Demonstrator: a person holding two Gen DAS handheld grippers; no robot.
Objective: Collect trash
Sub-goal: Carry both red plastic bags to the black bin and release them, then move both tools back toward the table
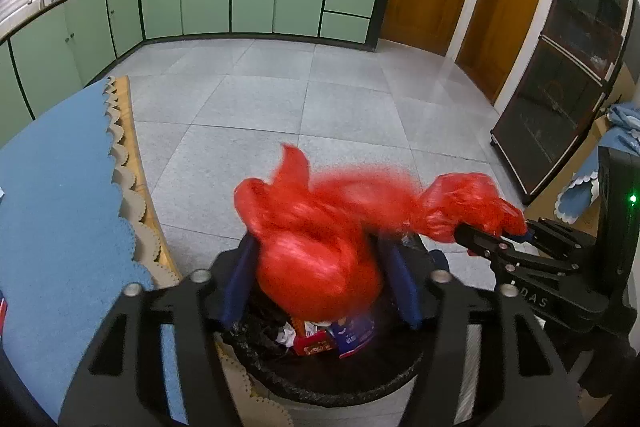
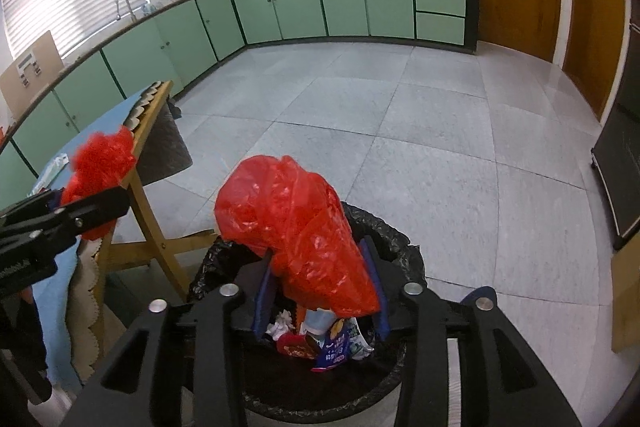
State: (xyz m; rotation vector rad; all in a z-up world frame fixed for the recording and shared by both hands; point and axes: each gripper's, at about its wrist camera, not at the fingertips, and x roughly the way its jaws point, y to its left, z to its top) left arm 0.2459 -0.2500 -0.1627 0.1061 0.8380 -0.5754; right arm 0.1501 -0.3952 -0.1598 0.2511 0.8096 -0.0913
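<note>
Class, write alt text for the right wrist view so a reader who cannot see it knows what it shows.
A crumpled red plastic bag sits between the right gripper fingers, above a black-lined trash bin holding wrappers. At left, the left gripper holds more red plastic beside a blue-covered table.

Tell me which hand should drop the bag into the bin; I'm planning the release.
Right, probably: the red bag hangs between the right gripper fingers, squarely above the bin; the left gripper sits beside the table, off the bin.
</note>
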